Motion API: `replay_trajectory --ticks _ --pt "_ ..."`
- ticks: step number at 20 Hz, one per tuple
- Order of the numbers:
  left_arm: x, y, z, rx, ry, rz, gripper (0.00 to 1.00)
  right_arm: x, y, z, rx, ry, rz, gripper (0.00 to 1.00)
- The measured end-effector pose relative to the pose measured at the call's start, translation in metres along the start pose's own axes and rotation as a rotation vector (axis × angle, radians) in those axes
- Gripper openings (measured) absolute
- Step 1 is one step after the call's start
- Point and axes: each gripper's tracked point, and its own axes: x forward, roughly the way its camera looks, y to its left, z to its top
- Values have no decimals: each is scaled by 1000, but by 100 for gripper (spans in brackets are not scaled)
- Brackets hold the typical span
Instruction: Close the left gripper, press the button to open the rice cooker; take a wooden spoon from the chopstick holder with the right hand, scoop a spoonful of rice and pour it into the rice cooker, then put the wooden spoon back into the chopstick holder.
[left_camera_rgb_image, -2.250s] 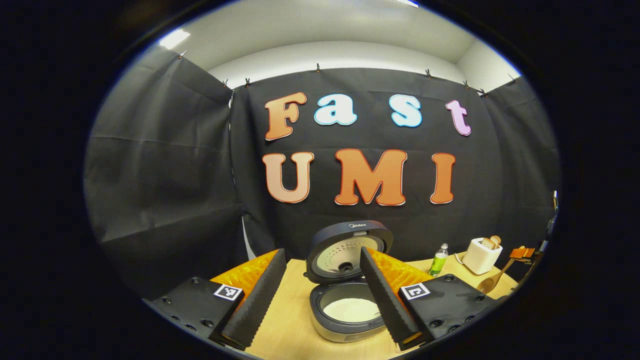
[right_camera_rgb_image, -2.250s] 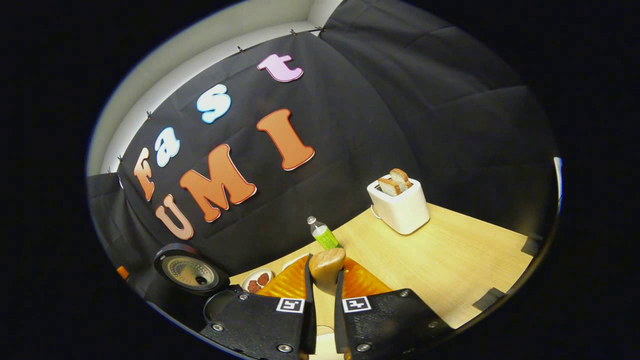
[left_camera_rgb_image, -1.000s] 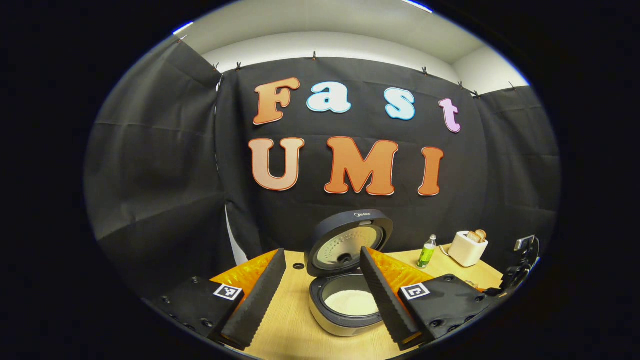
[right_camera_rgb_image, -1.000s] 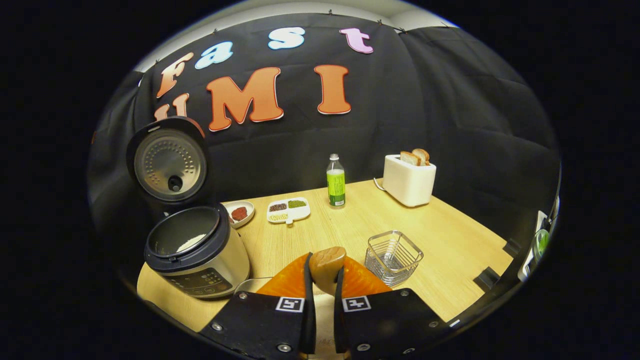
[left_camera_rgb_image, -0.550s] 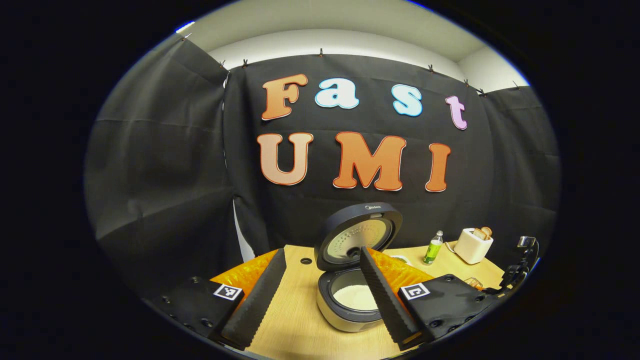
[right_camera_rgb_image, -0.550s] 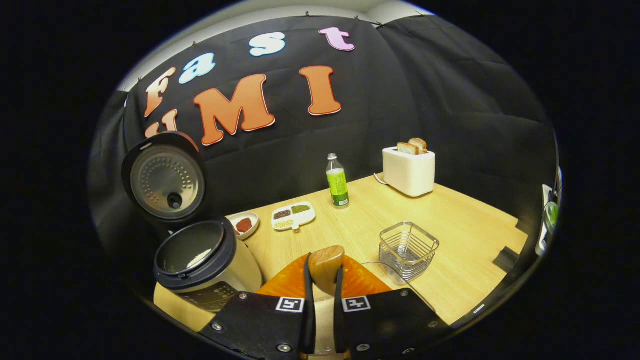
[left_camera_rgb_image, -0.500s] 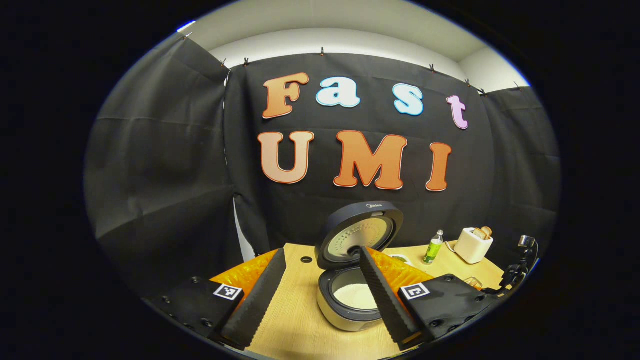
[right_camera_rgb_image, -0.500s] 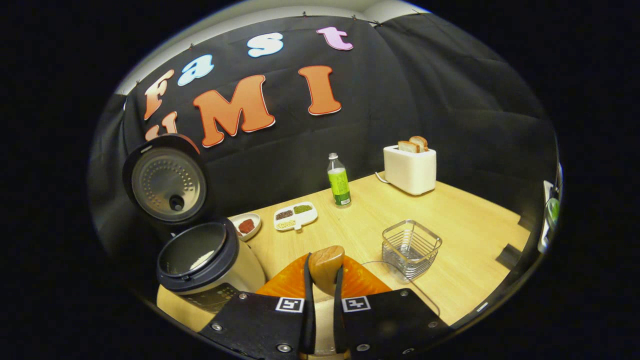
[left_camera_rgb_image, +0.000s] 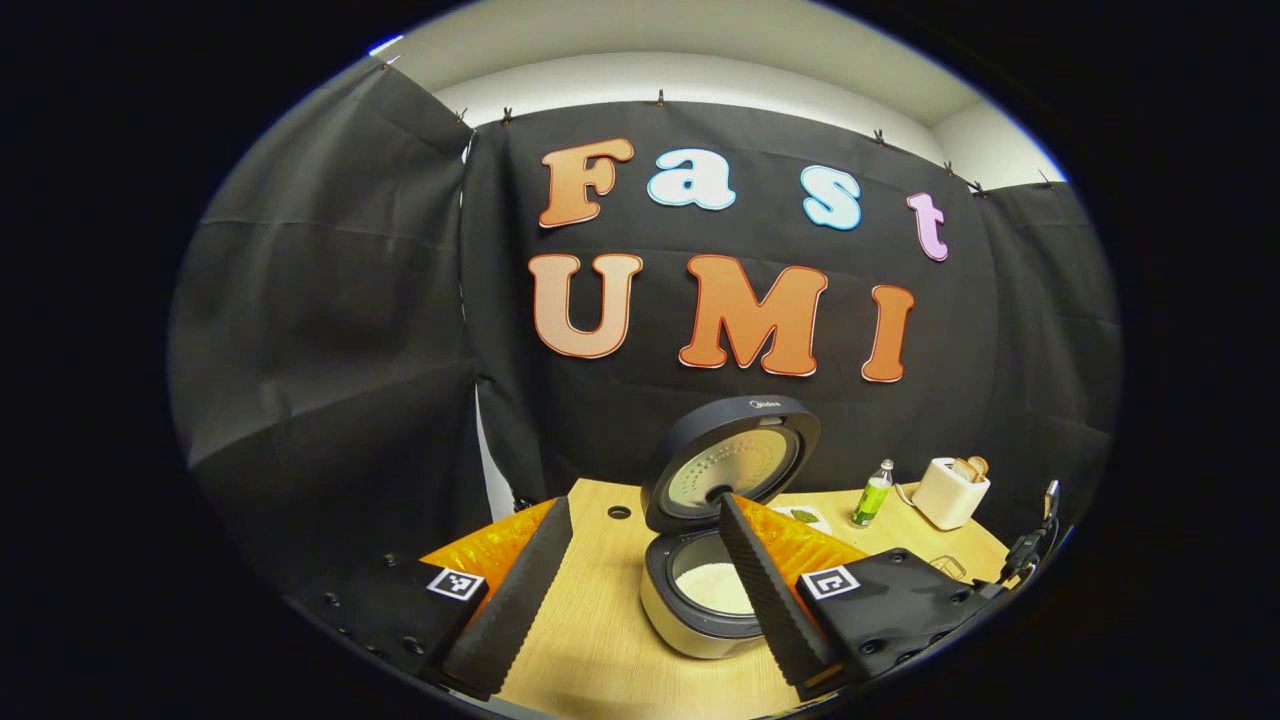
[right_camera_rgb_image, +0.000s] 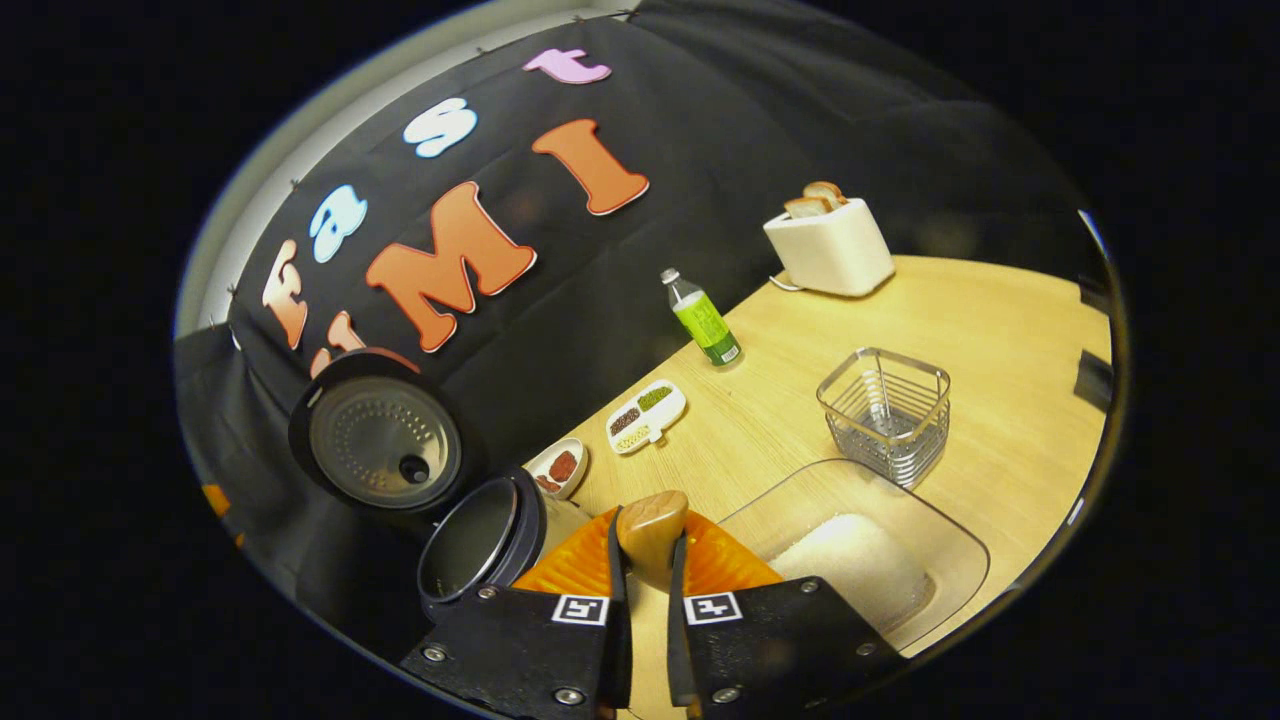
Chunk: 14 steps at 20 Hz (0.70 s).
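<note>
The table (right_camera_rgb_image: 1000, 300) lies below both tongs. The rice cooker (left_camera_rgb_image: 700, 600), lid up, sits just ahead of the left tongs (left_camera_rgb_image: 645, 590), spread wide. Tilted, the right tongs (right_camera_rgb_image: 640, 560) are clenched on the wooden spoon (right_camera_rgb_image: 652, 530), the rice tray (right_camera_rgb_image: 900, 560) and wire basket (right_camera_rgb_image: 885, 410) to their right.

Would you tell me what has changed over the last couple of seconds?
The right gripper, shut on the wooden spoon throughout, swung from the rice cooker toward the wire holder and tilted, bringing the clear rice container into view. The left gripper stayed open; the cooker lid stayed up.
</note>
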Motion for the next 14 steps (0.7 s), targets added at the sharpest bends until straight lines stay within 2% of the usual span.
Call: replay_trajectory --ticks 9,10,14 --pt "3 -9 0 -17 10 -21 97 2 -27 -2 435 90 45 13" --pt "3 -10 0 -17 9 -23 99 0 -30 2 477 88 52 13" --pt "1 -16 1 -16 3 -36 97 -9 -38 13 604 83 76 13"
